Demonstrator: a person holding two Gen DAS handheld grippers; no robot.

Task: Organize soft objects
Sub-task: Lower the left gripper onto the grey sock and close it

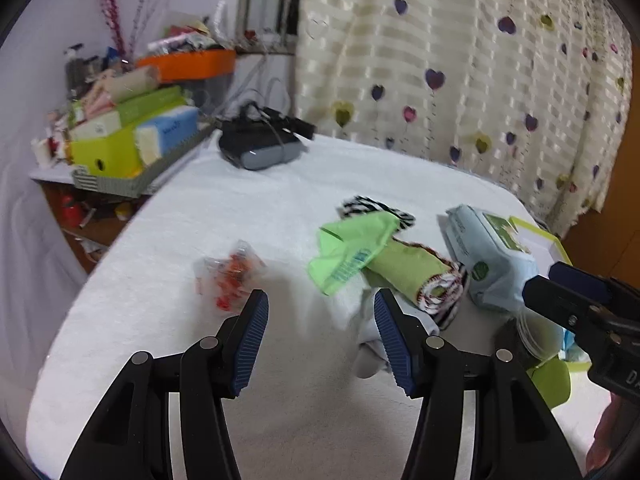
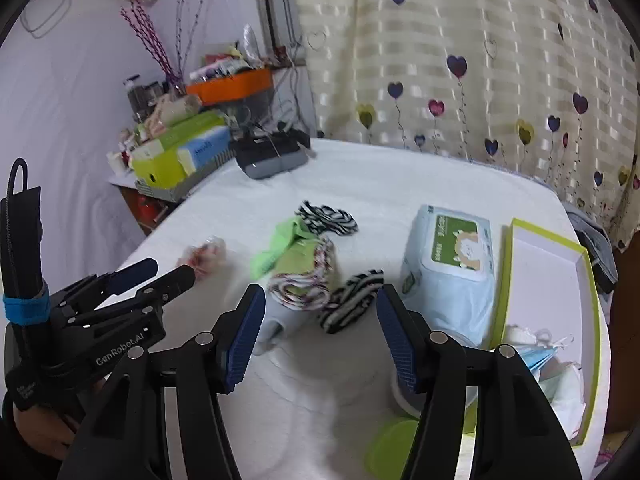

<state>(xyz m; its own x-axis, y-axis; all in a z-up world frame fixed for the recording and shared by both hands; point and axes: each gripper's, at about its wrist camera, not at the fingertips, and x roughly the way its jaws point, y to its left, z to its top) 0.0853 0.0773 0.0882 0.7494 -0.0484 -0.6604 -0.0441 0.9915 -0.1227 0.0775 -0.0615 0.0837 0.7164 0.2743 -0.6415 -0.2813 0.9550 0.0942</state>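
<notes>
both grippers hang over the white-covered table (image 2: pixel 400 184) with nothing between their pads. left gripper (image 1: pixel 320 332) stands about half open, and right gripper (image 2: pixel 320 332) is parted to much the same width, empty.

the soft things lie in a loose heap mid-table, probably dumped there for sorting: a rolled green cloth (image 2: pixel 304 272) with a patterned edge, a striped sock (image 2: pixel 352 304) just ahead of the right gripper between its fingers, a pale sock (image 2: pixel 276 320) near its left pad, and a light green bag (image 1: pixel 348 252).

the wipes pack (image 2: pixel 452 264) sits beside a lime-edged box (image 2: pixel 560 280) at the right, which already holds what look like face masks (blurred, so i can't be sure), so it seems to be the collecting place.
</notes>
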